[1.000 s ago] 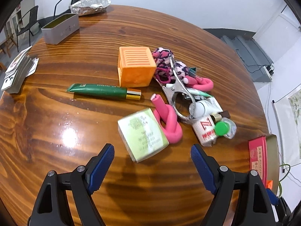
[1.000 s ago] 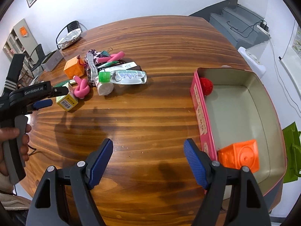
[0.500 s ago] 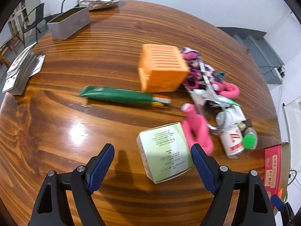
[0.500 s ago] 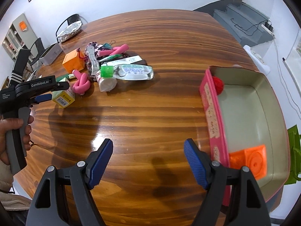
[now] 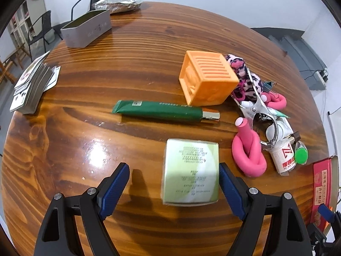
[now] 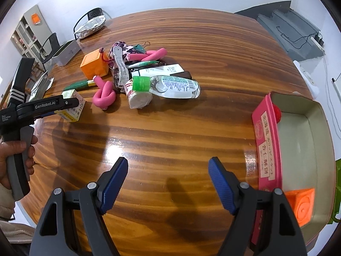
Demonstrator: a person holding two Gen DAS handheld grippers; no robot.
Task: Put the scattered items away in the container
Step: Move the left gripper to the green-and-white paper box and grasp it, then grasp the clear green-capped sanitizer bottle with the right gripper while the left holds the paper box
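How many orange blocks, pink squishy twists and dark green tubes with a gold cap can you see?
Orange blocks: 2
Pink twists: 2
Dark green tube: 1
Total: 5

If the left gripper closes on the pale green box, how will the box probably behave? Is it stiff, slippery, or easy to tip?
The pale green box looks like thin printed card, so it is probably light and could dent under a hard squeeze. Its flat sides should give the pads a steady hold, and it cannot roll. Its top reflects light, perhaps from a glossy wrap, so it may slip a little. It sits nearer one pad of the left gripper, so it may slide first.
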